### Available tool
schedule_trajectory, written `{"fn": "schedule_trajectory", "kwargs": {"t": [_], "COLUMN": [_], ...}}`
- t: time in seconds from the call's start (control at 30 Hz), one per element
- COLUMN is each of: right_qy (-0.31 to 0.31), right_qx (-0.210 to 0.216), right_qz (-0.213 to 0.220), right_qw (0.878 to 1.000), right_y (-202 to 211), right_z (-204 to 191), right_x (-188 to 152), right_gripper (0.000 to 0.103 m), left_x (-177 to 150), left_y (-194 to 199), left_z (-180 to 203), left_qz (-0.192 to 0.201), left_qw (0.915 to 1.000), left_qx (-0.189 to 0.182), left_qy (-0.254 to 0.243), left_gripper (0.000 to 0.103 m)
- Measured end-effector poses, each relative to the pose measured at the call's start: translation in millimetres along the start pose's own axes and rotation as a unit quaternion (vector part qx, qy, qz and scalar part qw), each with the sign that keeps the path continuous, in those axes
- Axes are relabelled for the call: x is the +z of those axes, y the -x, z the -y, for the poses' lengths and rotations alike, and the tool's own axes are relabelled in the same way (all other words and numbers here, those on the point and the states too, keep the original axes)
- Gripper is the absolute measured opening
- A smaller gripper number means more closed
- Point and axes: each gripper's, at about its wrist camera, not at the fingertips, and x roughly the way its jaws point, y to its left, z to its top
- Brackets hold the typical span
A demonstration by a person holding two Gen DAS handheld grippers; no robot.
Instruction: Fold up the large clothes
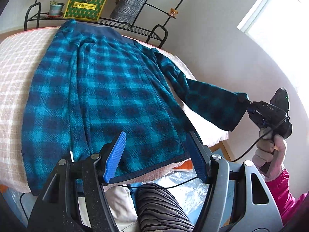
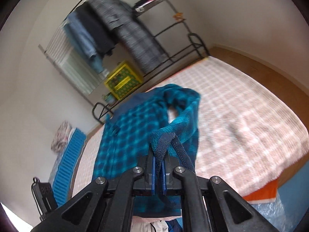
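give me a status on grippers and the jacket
Left gripper open over the hem. Right gripper shut on sleeve cuff, lifted. Plaid jacket flat on bed. Nothing in the way.

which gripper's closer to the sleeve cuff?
Right. The right gripper is shut on the sleeve cuff, holding it raised off the bed. The left gripper stands open over the plaid jacket's hem, away from the cuff.

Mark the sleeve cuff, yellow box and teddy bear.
sleeve cuff point(image 1: 234, 112), left wrist view, on the cuff's plaid end beside the right gripper.
yellow box point(image 1: 86, 4), left wrist view, on its green patterned front.
teddy bear point(image 1: 173, 12), left wrist view, on its body.
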Motion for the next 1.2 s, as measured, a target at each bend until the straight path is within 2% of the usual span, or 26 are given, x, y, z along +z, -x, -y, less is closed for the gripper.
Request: {"fn": "schedule_trajectory", "kwargs": {"t": [0.1,0.2,0.27,0.3,0.33,0.4,0.43,0.47,0.5,0.57,0.73,0.77,0.83,0.9,1.0,1.07,1.2], "right_qy": [0.047,0.034,0.034,0.037,0.034,0.026,0.028,0.032,0.037,0.045,0.091,0.099,0.118,0.135,0.147,0.15,0.132], "right_qx": [-0.023,-0.044,-0.088,-0.127,-0.141,-0.161,-0.189,-0.217,-0.241,-0.237,-0.166,-0.17,-0.205,-0.222,-0.257,-0.289,-0.276], "right_qz": [-0.004,-0.01,-0.007,-0.009,-0.018,-0.055,-0.071,-0.075,-0.069,-0.059,-0.072,-0.074,-0.079,-0.085,-0.107,-0.1,-0.062], "right_qw": [0.999,0.998,0.996,0.991,0.989,0.985,0.979,0.973,0.967,0.969,0.979,0.978,0.968,0.962,0.949,0.94,0.95], "right_y": [-10.7,-15.1,-12.6,-11.9,-12.2,-17.4,-19.8,-20.2,-19.5,-20.0,-57.0,-67.9,-89.0,-96.1,-85.5,-60.2,-8.8], "right_z": [-18.4,0.8,21.5,34.1,44.5,65.2,72.3,76.2,78.5,74.3,43.5,37.3,28.7,26.1,36.0,44.5,46.1], "right_x": [-2.0,0.4,0.5,-1.1,-2.3,-5.5,-6.8,-6.9,-5.1,1.1,30.4,34.9,45.1,50.6,46.4,44.8,55.4], "right_gripper": [0.003,0.002,0.002,0.002,0.003,0.009,0.017,0.032,0.034,0.034,0.036,0.036,0.035,0.032,0.033,0.034,0.038], "left_x": [-0.4,-1.6,-2.8,-3.6,-4.0,-6.0,-7.3,-8.2,-9.8,-12.9,-21.1,-22.3,-23.4,-24.8,-25.2,-26.9,-33.6], "left_y": [1.0,0.7,-1.4,-4.2,-8.0,-16.6,-23.7,-28.4,-34.9,-49.1,-81.4,-87.4,-95.6,-101.6,-105.5,-107.1,-114.9], "left_z": [-2.3,-3.3,-3.4,-4.2,-5.3,-6.2,-5.2,-3.7,-1.2,7.2,30.3,33.5,35.5,36.0,33.9,32.6,34.5], "left_qz": [0.0,-0.002,-0.006,-0.01,-0.013,-0.023,-0.029,-0.033,-0.038,-0.05,-0.072,-0.076,-0.084,-0.09,-0.094,-0.099,-0.116], "left_qw": [1.0,1.0,1.0,0.9999,0.9999,0.9997,0.9996,0.9995,0.9993,0.9987,0.9959,0.9952,0.9944,0.9938,0.9933,0.9925,0.9894], "left_qx": [0.002,0.002,0.002,0.004,0.004,0.001,0.0,-0.002,-0.005,-0.011,-0.016,-0.012,-0.015,-0.015,-0.018,-0.023,-0.023], "left_qy": [0.003,0.002,-0.001,-0.001,0.0,0.003,0.003,0.002,0.0,-0.01,-0.053,-0.06,-0.062,-0.064,-0.065,-0.068,-0.084], "left_gripper": [0.066,0.066,0.066,0.066,0.066,0.066,0.066,0.066,0.066,0.066,0.066,0.066,0.066,0.065,0.065,0.065,0.063]}}
